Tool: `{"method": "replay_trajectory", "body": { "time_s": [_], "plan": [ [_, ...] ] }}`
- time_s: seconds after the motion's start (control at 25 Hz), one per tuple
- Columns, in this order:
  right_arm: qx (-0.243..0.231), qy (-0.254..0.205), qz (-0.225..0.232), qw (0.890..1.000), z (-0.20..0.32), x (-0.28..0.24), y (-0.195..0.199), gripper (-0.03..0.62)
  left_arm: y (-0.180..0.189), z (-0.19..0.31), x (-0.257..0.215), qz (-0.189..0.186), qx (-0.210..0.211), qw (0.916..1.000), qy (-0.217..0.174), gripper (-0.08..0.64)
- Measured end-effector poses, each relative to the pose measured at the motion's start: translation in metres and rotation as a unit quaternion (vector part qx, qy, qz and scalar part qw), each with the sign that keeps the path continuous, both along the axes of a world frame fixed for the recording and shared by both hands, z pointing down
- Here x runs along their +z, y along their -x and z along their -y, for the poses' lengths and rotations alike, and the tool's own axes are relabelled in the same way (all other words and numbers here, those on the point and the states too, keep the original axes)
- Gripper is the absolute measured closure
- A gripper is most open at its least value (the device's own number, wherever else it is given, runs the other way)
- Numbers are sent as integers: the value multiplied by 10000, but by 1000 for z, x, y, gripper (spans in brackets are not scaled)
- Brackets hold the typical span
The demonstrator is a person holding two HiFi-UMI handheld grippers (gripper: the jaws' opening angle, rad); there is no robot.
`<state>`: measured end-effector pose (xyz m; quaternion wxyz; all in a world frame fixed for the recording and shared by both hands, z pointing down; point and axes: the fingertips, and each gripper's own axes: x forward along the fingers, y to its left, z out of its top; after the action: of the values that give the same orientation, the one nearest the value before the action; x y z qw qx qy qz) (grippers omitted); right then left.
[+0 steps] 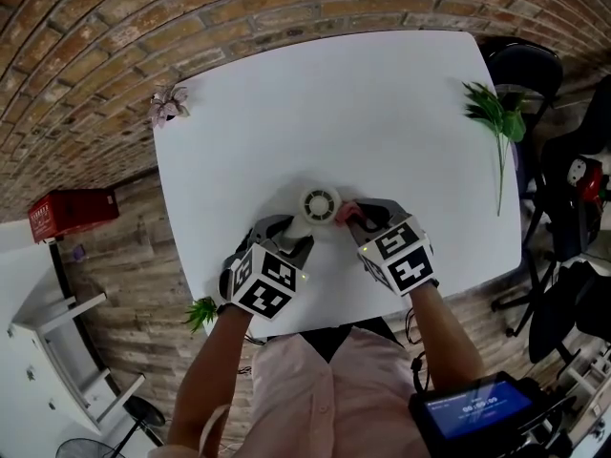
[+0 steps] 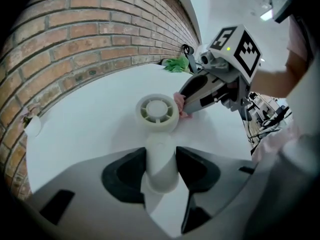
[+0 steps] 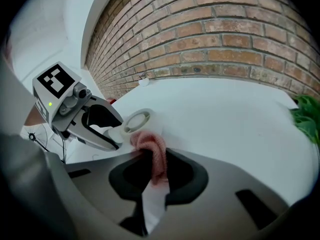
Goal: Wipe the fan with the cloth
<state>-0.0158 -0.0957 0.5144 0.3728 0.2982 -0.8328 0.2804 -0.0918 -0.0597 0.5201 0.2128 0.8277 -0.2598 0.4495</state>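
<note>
A small white hand-held fan (image 1: pixel 320 204) lies on the white table (image 1: pixel 382 113), its round grille (image 2: pixel 157 109) facing up. My left gripper (image 1: pixel 284 239) is shut on the fan's handle (image 2: pixel 161 159). My right gripper (image 1: pixel 360 221) is shut on a pink cloth (image 3: pixel 152 152), which presses against the right side of the fan's head (image 3: pixel 136 120). The cloth (image 2: pixel 180 104) shows as a pink wad between the right gripper's fingers (image 2: pixel 200 90) and the grille. Both grippers sit near the table's front edge.
A green plant sprig (image 1: pixel 496 122) lies at the table's right side, and a pale dried flower (image 1: pixel 168 105) at its back left corner. A brick wall (image 3: pixel 225 39) runs behind the table. A red box (image 1: pixel 72 213) sits on the floor at left, dark chairs (image 1: pixel 563 189) at right.
</note>
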Motion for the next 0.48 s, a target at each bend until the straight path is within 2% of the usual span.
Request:
{"method": "replay_trajectory", "body": {
  "time_s": [0.2,0.48],
  "plan": [
    [53,-40,-102,9999,2,0,-12,538,-4,-5,1,293,623,9976,-55,365],
    [-14,-129,-203,9997,5,0,-21,539,-8,-12,3,603,1474,9872,-59,365]
  ]
}}
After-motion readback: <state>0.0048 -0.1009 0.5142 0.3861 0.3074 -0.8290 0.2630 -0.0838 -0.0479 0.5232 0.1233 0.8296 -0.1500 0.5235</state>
